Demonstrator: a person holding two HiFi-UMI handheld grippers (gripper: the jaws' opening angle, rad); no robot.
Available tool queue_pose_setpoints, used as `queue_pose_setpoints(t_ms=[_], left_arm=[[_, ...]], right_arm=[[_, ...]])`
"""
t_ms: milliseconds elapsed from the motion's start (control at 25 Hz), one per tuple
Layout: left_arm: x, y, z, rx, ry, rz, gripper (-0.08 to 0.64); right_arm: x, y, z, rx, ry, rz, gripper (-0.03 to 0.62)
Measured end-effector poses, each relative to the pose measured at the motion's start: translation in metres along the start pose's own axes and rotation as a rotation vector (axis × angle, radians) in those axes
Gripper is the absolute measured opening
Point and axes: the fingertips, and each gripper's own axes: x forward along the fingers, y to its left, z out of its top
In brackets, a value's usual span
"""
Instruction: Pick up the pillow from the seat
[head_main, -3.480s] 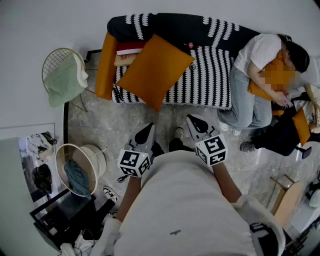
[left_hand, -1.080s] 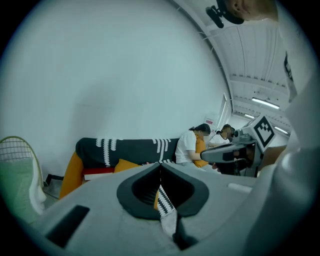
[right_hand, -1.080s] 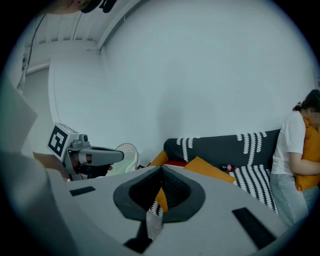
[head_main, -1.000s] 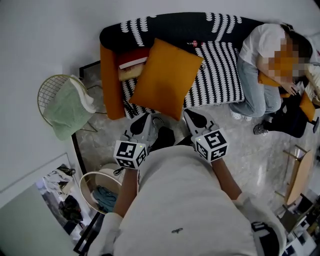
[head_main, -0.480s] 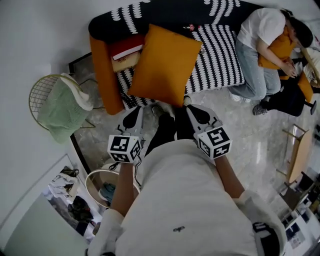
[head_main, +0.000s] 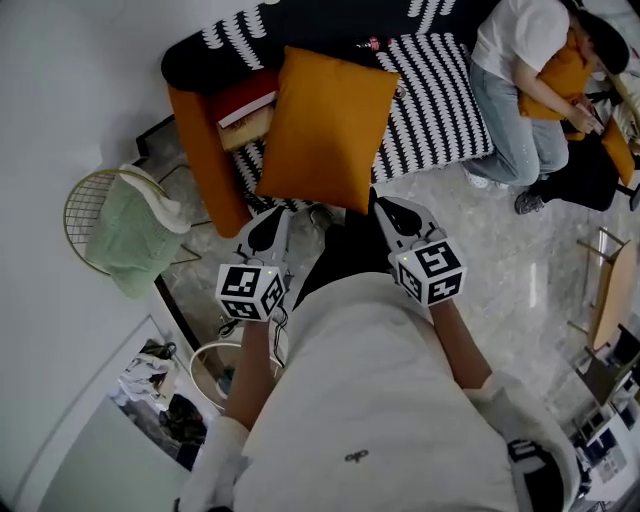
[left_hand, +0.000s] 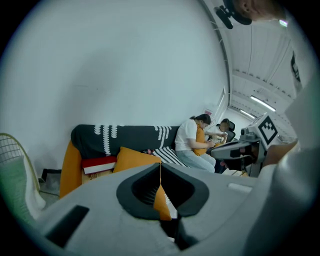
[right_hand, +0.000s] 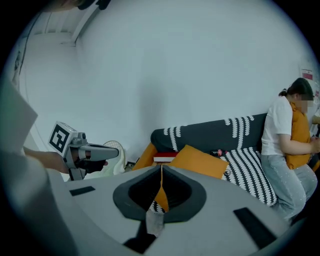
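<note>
Pillow (head_main: 328, 128), orange, lies on the striped sofa (head_main: 440, 110) seat, just ahead of both sets of fingers and not touched. Jaws of left gripper (head_main: 268, 228) and right gripper (head_main: 390, 212) are pressed together, empty. Person (head_main: 520, 80) sits right of the right fingers.

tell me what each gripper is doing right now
Left gripper: closed, holding nothing.
Right gripper: closed, holding nothing.

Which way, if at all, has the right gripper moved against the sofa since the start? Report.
Yes. The right gripper has closed in on the sofa: its tip now sits beside the pillow's lower corner, where bare floor separated them before.
</note>
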Motion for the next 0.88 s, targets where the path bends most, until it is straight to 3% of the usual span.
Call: queue_pose_setpoints(t_ms=[200,440,560,880], left_arm=[[0.015,0.009,0.026,0.016,0.012,0.023,0.012],[0.045,0.018,0.051,-0.036,0.023,0.046,0.013],[0.060,0.021,0.054,-0.079,0.039,0.050,0.013],[0.108,0.019,0.055,-0.100,0.141,0.070,0.018]], right_arm=[[0.018,-0.013,0.027,-0.010,-0.009,0.042,0.008],[0.040,-0.046,0.048,-0.023,0.025,0.060,0.008],[0.048,-0.062,0.055,-0.020,0.047,0.067,0.008],[0.074,-0.114,0.059,-0.009,0.122,0.093,0.009]])
